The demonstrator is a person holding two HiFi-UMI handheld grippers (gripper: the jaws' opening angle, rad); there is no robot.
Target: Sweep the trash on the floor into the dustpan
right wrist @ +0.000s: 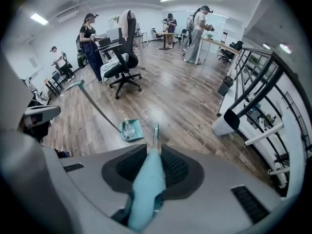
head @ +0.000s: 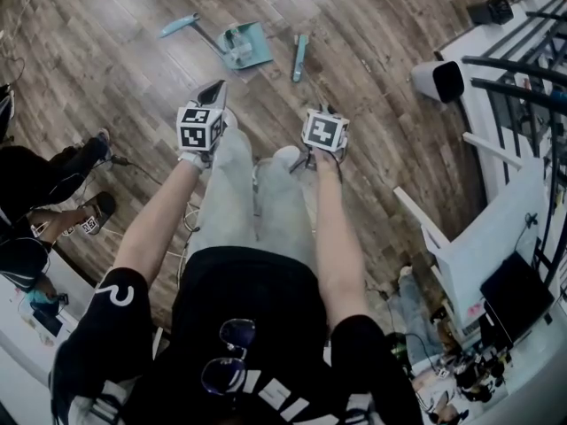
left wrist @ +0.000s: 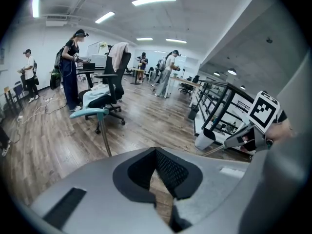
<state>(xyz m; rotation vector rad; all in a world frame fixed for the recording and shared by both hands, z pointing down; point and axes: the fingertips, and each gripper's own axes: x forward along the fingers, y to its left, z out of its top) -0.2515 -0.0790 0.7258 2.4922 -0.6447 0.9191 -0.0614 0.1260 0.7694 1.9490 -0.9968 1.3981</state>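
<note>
A teal dustpan rests on the wood floor ahead of my feet, its long handle slanting away to the left. A clear piece of trash lies in the pan. The teal broom's head touches the floor just right of the pan. Its handle runs back between the jaws of my right gripper, which is shut on it. My left gripper hangs nearer than the pan, its jaws a narrow gap apart with only floor showing between them. The dustpan handle stands apart to its left.
A white bin with a dark opening lies by the black railing on the right. A white table stands at my right. A seated person's legs are at the left. An office chair and several standing people are farther off.
</note>
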